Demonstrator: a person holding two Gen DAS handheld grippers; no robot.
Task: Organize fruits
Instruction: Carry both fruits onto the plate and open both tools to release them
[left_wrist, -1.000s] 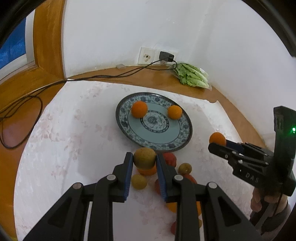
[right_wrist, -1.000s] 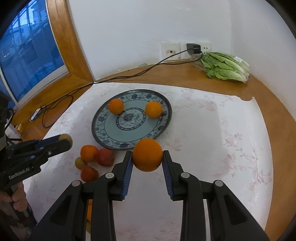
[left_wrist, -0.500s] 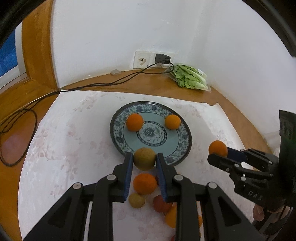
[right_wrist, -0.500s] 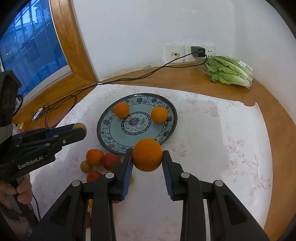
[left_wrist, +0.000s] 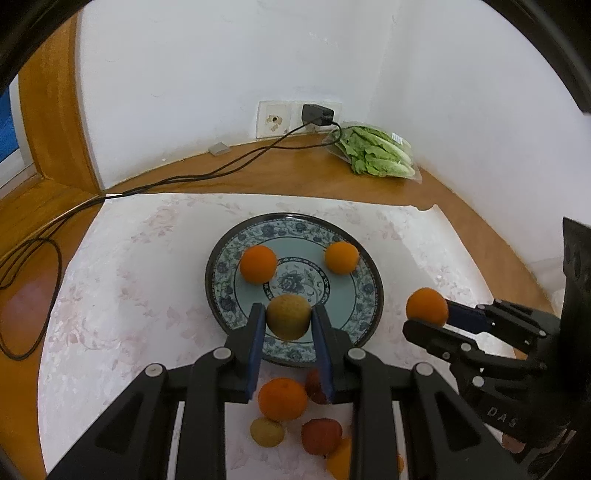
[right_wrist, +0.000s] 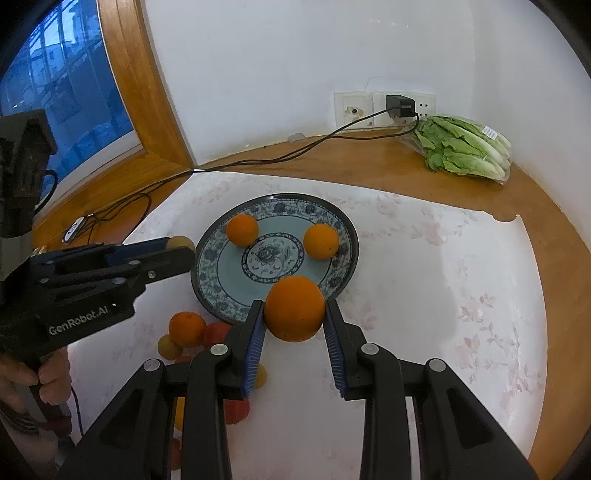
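White-clothed counter (left_wrist: 110, 295) bearing a patterned plate (left_wrist: 364, 269): left claw (left_wrist: 288, 319) clamped on a yellowish fruit (left_wrist: 288, 320), right claw (right_wrist: 294, 310) on an orange (right_wrist: 294, 308), both poised at the rim, presumably for placing.

A wooden desk (left_wrist: 258, 177) carries a white floral-patterned cloth (left_wrist: 140, 280) over most of its surface. A clear bag of green leafy lettuce (right_wrist: 465, 147) lies on the bare wood near the back right corner, against the white wall (right_wrist: 277, 66). White wall sockets (right_wrist: 354, 107) sit low on that wall; a black plug adapter (right_wrist: 400, 105) is fitted in one. Its black cable (left_wrist: 207, 173) runs leftwards across the wood and loops at the left edge. A small grey block (left_wrist: 218, 148) lies at the wall's foot. A wooden-framed window (right_wrist: 62, 96) shows dark blue.
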